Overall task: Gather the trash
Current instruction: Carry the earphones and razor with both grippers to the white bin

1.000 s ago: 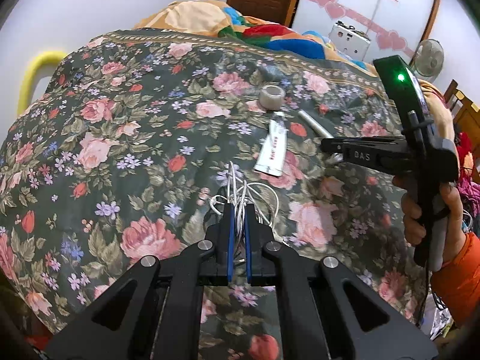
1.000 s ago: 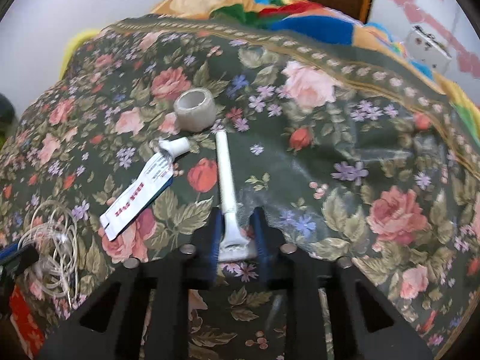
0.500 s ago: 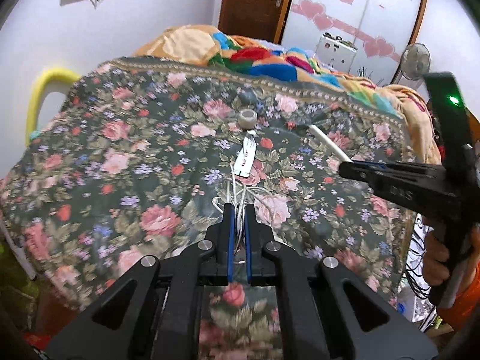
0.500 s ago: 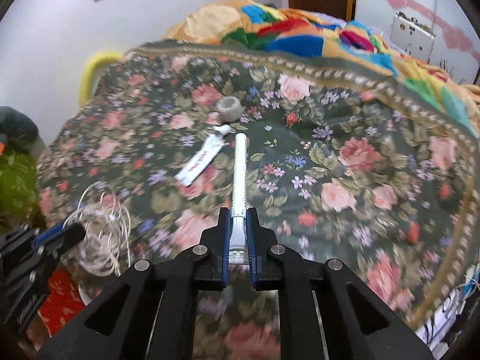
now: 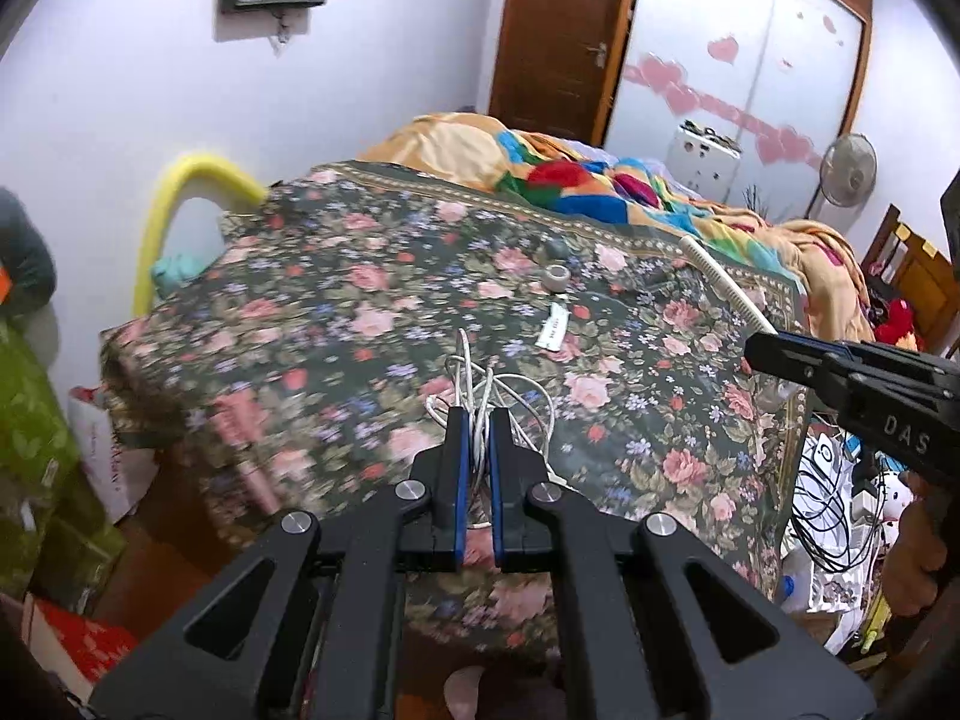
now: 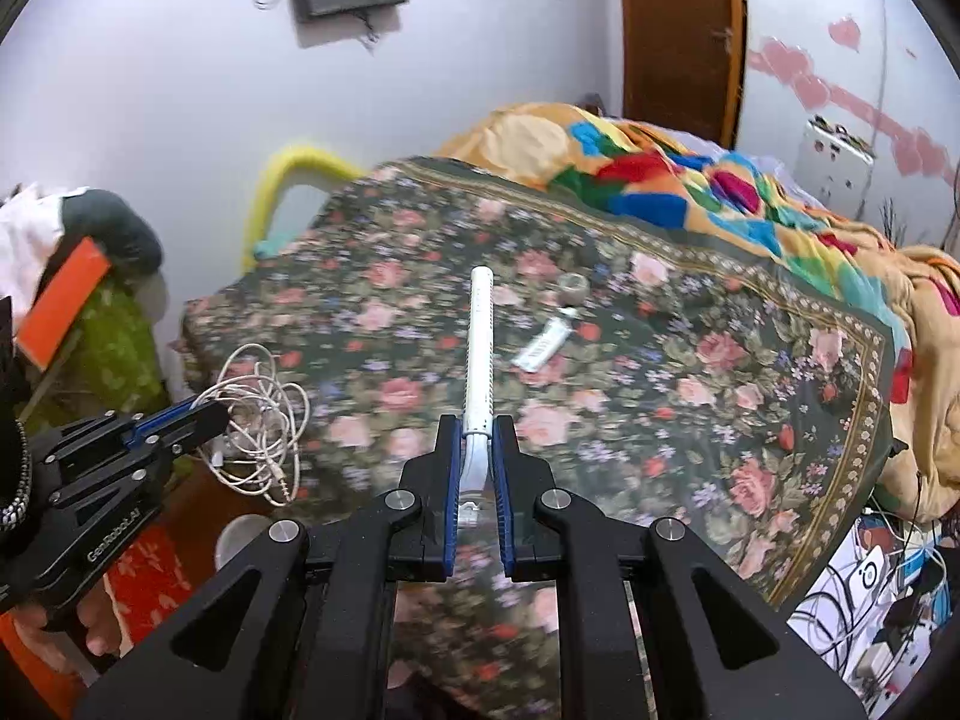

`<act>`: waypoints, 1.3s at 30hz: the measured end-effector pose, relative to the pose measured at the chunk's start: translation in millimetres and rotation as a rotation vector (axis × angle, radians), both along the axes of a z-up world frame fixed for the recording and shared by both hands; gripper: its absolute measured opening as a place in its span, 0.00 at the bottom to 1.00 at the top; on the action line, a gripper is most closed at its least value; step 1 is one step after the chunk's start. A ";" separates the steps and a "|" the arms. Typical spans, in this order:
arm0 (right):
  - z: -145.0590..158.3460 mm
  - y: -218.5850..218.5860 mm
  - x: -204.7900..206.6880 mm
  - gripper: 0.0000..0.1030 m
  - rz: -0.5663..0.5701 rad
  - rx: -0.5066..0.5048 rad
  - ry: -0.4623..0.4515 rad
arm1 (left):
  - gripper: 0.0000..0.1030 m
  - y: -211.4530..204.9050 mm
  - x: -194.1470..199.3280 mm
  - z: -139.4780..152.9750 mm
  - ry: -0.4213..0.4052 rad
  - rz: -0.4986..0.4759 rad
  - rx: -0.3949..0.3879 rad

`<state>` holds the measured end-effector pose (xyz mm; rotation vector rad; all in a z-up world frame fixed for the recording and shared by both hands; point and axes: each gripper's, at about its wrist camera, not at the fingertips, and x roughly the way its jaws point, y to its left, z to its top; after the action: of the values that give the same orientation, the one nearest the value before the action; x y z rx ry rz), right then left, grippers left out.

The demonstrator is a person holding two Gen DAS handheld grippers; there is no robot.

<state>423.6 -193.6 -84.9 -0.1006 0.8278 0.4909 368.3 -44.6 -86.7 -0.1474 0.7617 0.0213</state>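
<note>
Gripping a tangled white cable [image 5: 480,396], the left gripper [image 5: 474,438] hangs above the floral bed [image 5: 336,300], while the right gripper [image 6: 477,450] clamps a white razor [image 6: 480,348].

2 grippers [image 5: 474,420] [image 6: 478,432], 1 cable bundle [image 6: 258,408], 1 razor [image 6: 480,348], 1 tube [image 6: 543,348], 1 tape roll [image 6: 573,286].

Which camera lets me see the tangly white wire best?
The right wrist view. There the white wire hangs as a whole bundle of loops from the left gripper, seen side on. In the left wrist view, the wire is partly hidden between that gripper's own shut jaws, with only some loops poking out.
</note>
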 end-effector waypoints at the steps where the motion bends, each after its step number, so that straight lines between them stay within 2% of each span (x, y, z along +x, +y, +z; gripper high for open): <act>1: 3.0 5.8 -8.3 0.09 0.012 0.006 -0.006 | 0.04 4.9 -8.0 3.1 -0.004 0.006 0.004; 8: 13.2 52.2 -60.5 0.09 0.107 0.030 -0.024 | 0.04 48.5 -76.2 11.3 -0.015 0.085 0.011; 19: -7.2 140.1 -112.0 0.09 0.280 0.020 0.012 | 0.04 128.8 -149.0 -18.7 0.054 0.245 0.004; 27: -42.3 205.7 -132.6 0.09 0.394 -0.037 0.080 | 0.04 184.4 -186.0 -54.3 0.116 0.344 -0.012; 39: -127.0 302.1 -141.9 0.09 0.528 -0.159 0.269 | 0.04 249.2 -199.7 -133.9 0.255 0.473 -0.128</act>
<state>281.6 108.5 -211.9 -0.4141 1.1082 0.9492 168.6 204.6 -220.6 -0.4507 0.9685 0.4476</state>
